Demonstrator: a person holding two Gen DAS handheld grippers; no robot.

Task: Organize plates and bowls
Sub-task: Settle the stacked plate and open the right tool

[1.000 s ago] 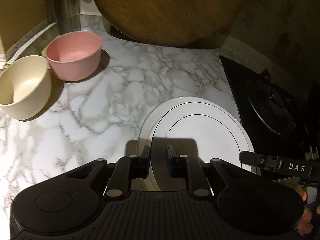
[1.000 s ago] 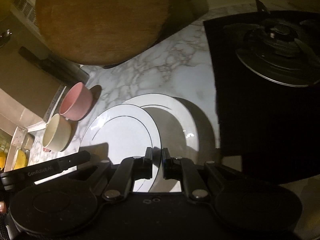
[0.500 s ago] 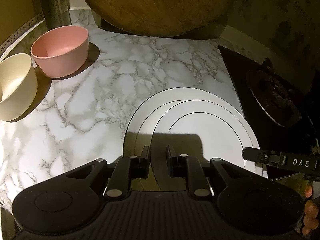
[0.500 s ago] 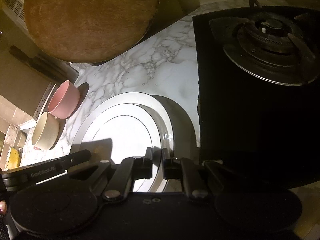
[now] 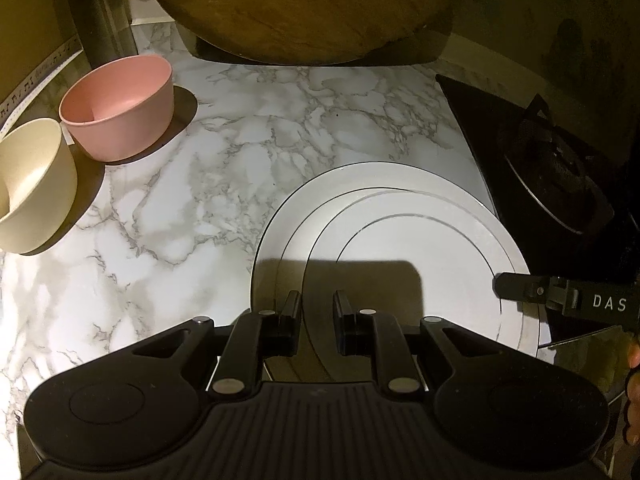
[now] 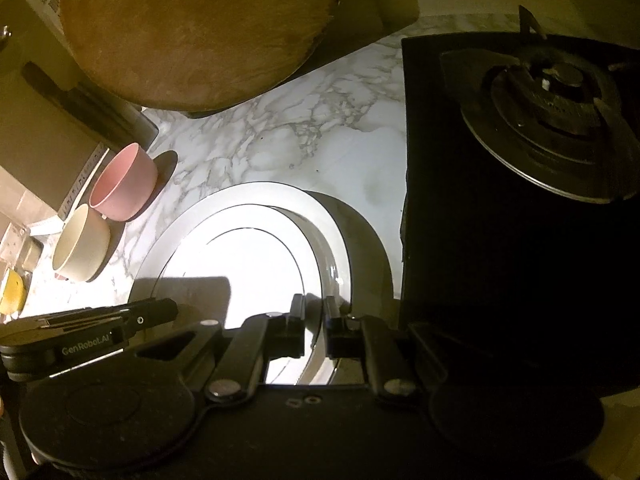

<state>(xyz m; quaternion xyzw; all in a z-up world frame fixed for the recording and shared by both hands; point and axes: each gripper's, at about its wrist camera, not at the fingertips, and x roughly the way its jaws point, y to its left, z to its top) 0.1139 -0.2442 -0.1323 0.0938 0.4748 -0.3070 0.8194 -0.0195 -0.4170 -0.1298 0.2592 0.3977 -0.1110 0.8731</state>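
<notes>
Plates lie stacked on the marble counter [image 5: 248,168] beside the hob [image 6: 520,200]: top plate [image 5: 420,248] on bottom plate [image 5: 280,236]. Right gripper [image 6: 314,332] pinches the top plate's rim, probably to steady it as it seats. Left gripper [image 5: 316,322], nearly closed, straddles the near rim; contact unclear. Pink bowl [image 5: 120,108] and cream bowl [image 5: 32,184] wait apart, unstacked.

Bare counter [image 5: 248,168] between bowls [image 5: 120,120] and plates [image 5: 400,216].
</notes>
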